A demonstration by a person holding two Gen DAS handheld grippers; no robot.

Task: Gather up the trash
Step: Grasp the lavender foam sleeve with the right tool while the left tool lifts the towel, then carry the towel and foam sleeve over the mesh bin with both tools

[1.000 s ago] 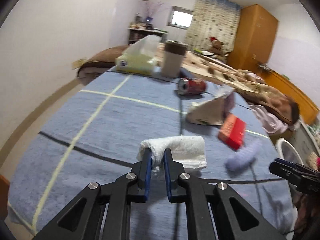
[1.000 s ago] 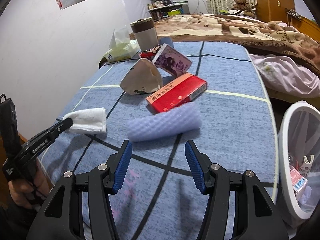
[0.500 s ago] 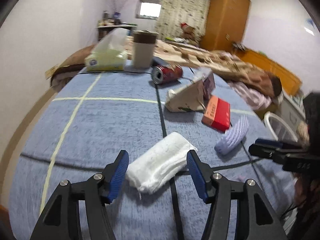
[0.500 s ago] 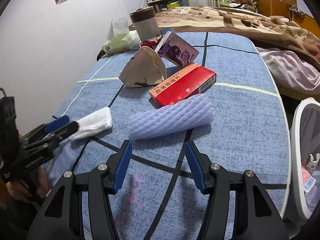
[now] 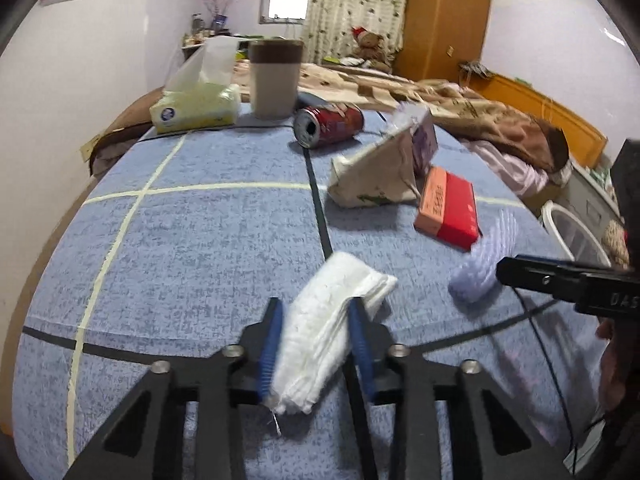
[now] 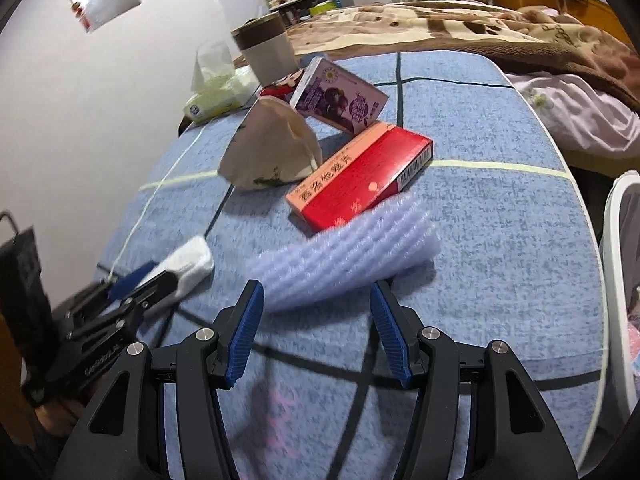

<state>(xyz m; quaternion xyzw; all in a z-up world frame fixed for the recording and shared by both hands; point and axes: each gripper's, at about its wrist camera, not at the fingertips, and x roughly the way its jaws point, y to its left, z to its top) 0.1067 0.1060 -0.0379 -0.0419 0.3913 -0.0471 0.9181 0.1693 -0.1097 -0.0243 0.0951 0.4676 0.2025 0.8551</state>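
Left tool [image 5: 316, 332] newly closing around white tissue [image 5: 328, 328]; bin rim [image 6: 616, 240] right-view only.

Teddy bear [image 5: 368, 42] sits before an orange wardrobe [image 5: 444, 20].

Foam sleeve [image 6: 340, 256] (blurred) before gripper [image 6: 316, 336]

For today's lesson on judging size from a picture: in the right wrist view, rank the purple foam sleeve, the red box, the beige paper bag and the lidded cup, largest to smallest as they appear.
1. Purple foam sleeve, though it is nearest the camera and blurred.
2. Red box and beige paper bag: too alike to rank.
3. Lidded cup, farthest away, so its true size is unsure.
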